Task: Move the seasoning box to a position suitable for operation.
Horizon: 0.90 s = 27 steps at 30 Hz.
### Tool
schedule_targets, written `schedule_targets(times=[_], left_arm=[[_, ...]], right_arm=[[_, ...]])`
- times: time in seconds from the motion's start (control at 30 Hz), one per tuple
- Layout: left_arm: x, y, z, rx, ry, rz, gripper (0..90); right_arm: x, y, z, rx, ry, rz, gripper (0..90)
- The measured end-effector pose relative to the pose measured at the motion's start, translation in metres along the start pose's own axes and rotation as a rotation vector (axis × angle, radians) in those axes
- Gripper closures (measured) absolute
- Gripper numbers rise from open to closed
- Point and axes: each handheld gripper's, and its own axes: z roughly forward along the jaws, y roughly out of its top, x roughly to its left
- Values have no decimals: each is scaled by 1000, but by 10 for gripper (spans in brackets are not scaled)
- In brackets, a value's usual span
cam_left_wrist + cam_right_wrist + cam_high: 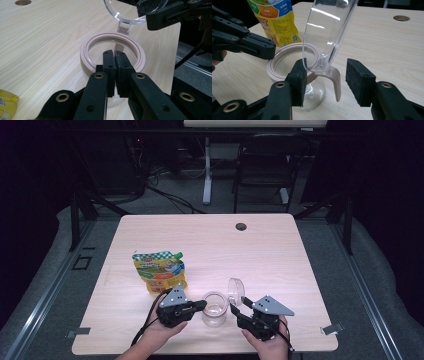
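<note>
A clear glass jar (215, 309) with a pink rim (85, 53) stands near the table's front edge. Its clear hinged lid (235, 290) (329, 27) is swung up and open. My left gripper (202, 305) (114, 53) comes in from the jar's left, shut, with its tips at the near rim and nothing seen between the pads. My right gripper (239, 305) (327, 75) is open on the jar's right. The lid's lower edge and the pink tab (335, 80) stand between its jaws. The left pad is close to the lid's edge and the right pad is apart from it.
A yellow and green pouch (160, 271) (275, 20) lies behind and left of the jar. A cable hole (241, 226) sits near the table's far edge. Beyond the table stand a dark chair (265, 165) and a white table leg.
</note>
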Motion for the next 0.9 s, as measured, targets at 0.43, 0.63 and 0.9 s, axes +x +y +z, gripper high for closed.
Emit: schedule_targets(times=[0.43, 0.63, 0.9], left_arm=[[1, 0, -1, -5, -17, -13, 844], [5, 1, -8, -8, 4, -17, 817], [16, -7, -17, -6, 36, -46, 784]], right_arm=[[0, -4, 1, 50, -6, -34, 519], [-11, -13, 8, 154, -11, -26, 522], [-19, -22, 33, 199, -34, -42, 617]])
